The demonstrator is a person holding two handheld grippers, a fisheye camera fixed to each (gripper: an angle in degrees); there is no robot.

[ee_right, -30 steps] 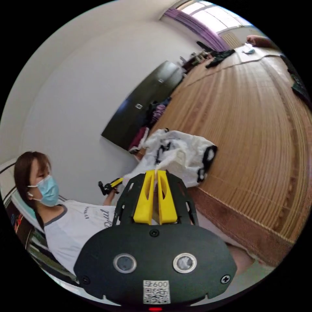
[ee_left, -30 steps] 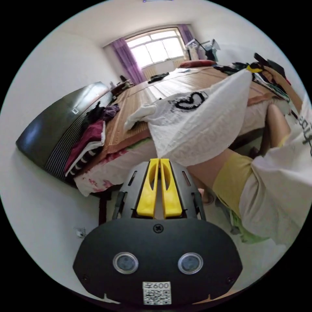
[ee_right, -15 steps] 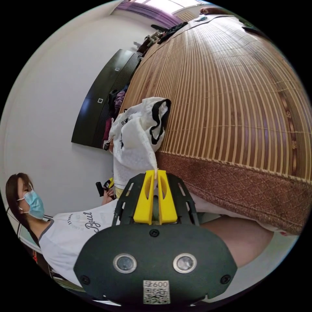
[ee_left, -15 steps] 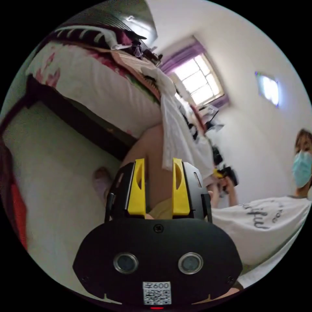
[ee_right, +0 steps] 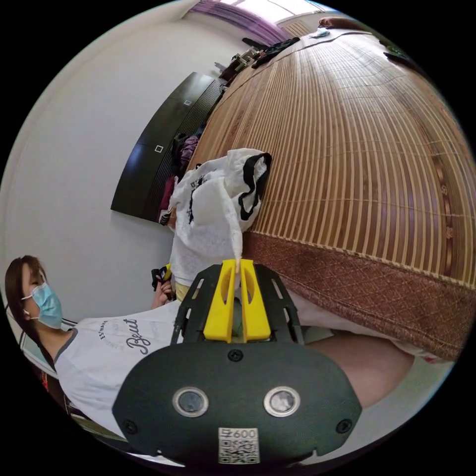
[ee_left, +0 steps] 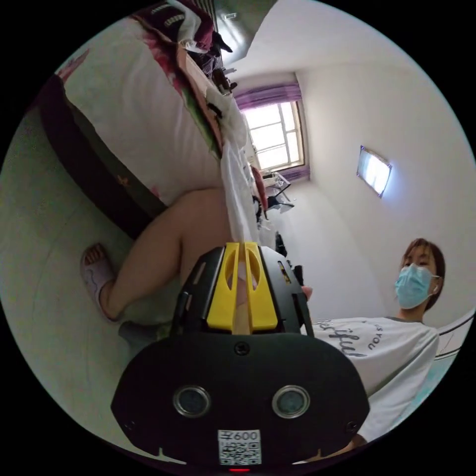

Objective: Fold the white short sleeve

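Shirt, white with black trim, hangs bunched over the bed's near edge, part lying on the slatted mat. Right hand-held gripper is clamped on a corner of it. Left hand-held gripper is also closed on white cloth below the edge. No fold made; spreading flat and all folds are left, I judge.

- We see a bed covered by a ribbed brown bamboo mat with a patterned brown border.
- We note a dark glossy headboard against the white wall, with a heap of maroon and purple clothes beside it.
- We spot a window with purple curtains.
- A pale slipper sits on the floor.
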